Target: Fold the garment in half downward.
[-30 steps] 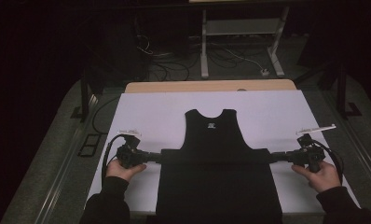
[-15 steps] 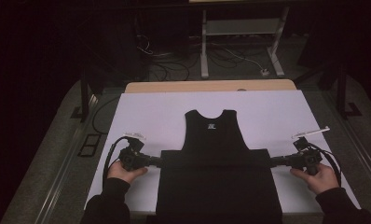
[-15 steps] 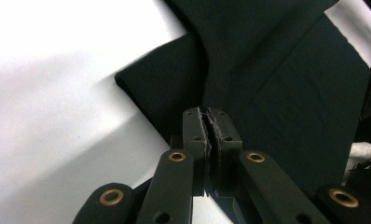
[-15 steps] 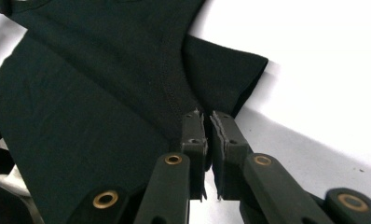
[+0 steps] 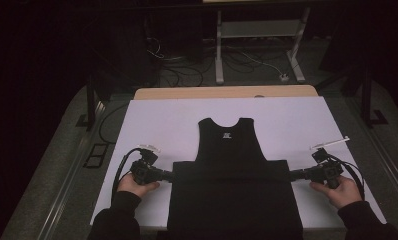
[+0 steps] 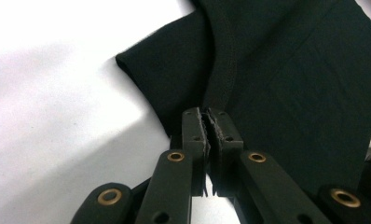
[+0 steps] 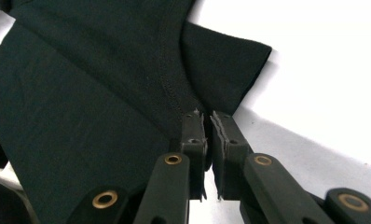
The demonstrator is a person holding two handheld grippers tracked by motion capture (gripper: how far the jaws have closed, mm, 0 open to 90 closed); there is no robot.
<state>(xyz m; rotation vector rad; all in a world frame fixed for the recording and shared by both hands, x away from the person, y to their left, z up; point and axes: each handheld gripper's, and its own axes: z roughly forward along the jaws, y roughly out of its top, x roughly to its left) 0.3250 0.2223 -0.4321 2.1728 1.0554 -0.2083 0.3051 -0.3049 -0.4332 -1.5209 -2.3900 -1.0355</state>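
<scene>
Black shirt [image 5: 232, 185] lies flat in the middle of the white tabletop [image 5: 162, 120], neck end away from the person, a small pale label just under the collar. The lower half is folded up over the body, making a wide dark band that runs side to side and hangs off the near edge of the tabletop. Left gripper [image 5: 166, 175] is at the band's left corner, right gripper [image 5: 293, 175] at its right corner, both lying low and pointing inward at each other across the cloth. In the left gripper view the left gripper [image 6: 207, 122] has its jaws pinched nearly together on the shirt [image 6: 286, 79], right where a stitched hem runs down into the tips, and the fabric edge sits between the pads. Same story in the right gripper view: right gripper [image 7: 207, 120] clamped narrow on the shirt [image 7: 90, 93], hem seam leading straight into the jaws, a short sleeve flap sticking out just past them over the white surface. A hand wraps each gripper body, dark sleeves coming in from the bottom, cables looping off behind each gripper. Beyond the far edge of the white sheet, a strip of bare wood [image 5: 222, 92], then a dark floor with loose cables and a metal stand [image 5: 257, 45].
</scene>
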